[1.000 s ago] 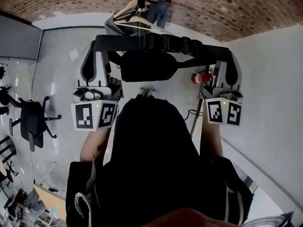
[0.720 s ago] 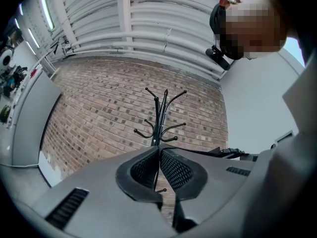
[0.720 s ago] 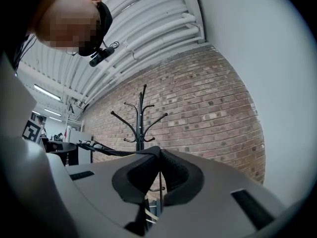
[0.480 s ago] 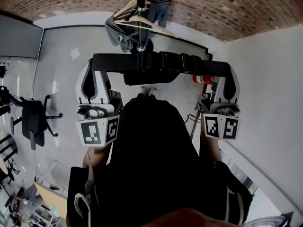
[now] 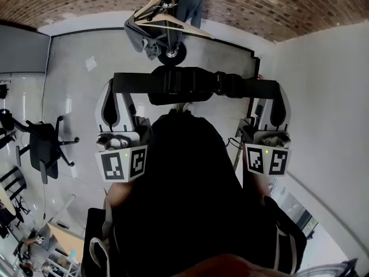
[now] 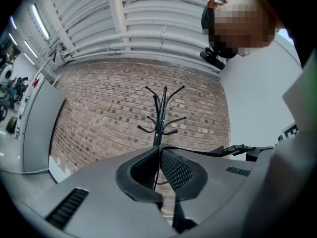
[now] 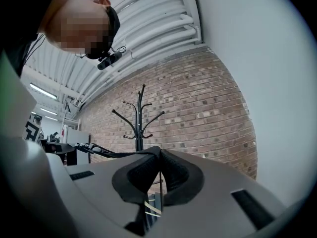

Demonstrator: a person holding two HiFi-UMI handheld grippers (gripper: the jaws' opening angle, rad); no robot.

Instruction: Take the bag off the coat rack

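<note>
Holding a black bag (image 5: 179, 86) up off the floor by its strap (image 5: 248, 88), stretched level between two grippers; at one end, pinched by the left gripper (image 5: 117, 85), pads pressed together on the webbing; at the other end, pinched the same way by the right gripper (image 5: 272, 91), jaws closed tight on it; looking along the left gripper's jaws, ribbed pads (image 6: 173, 170) meeting on the strap, with the rest of it trailing off to the right; looking along the right gripper's jaws, pads (image 7: 171, 170) likewise closed, with the strap leading away to the left; hanging from the middle of the strap, just ahead of the person's chest, apart from the coat rack (image 5: 168, 4) and touching none of it; farther off, upright before a brick wall (image 5: 259, 4), that coat rack, with wooden hangers (image 5: 173, 27) and a grey garment (image 5: 141, 36) on it in the head view; away to the left on the pale floor (image 5: 81, 97), a dark office chair (image 5: 43, 149).
</note>
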